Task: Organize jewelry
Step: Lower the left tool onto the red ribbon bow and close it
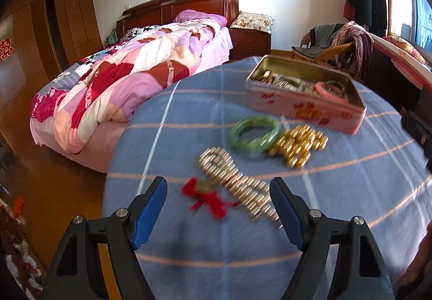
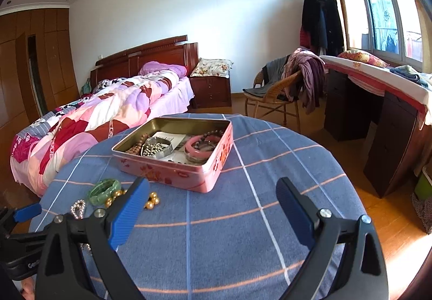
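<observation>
On the round table's blue checked cloth point(image 1: 351, 192) lie a pearl chain point(image 1: 237, 186) with a red bow point(image 1: 209, 198), a green bangle point(image 1: 253, 133) and a gold bead bracelet point(image 1: 298, 146). My left gripper point(image 1: 217, 205) is open and empty, its jaws on either side of the bow and chain, just above them. An open pink tin point(image 2: 189, 173) holds a pink bangle point(image 2: 201, 147), bead strings and a metal bracelet. My right gripper point(image 2: 213, 208) is open and empty in front of the tin. In its view show the green bangle point(image 2: 104, 190) and the left gripper point(image 2: 27, 213).
A bed with a patchwork quilt point(image 2: 94, 121) stands left of the table. A wicker chair with clothes point(image 2: 283, 92) and a dark desk point(image 2: 378, 124) stand to the right by the window. Wooden floor surrounds the table.
</observation>
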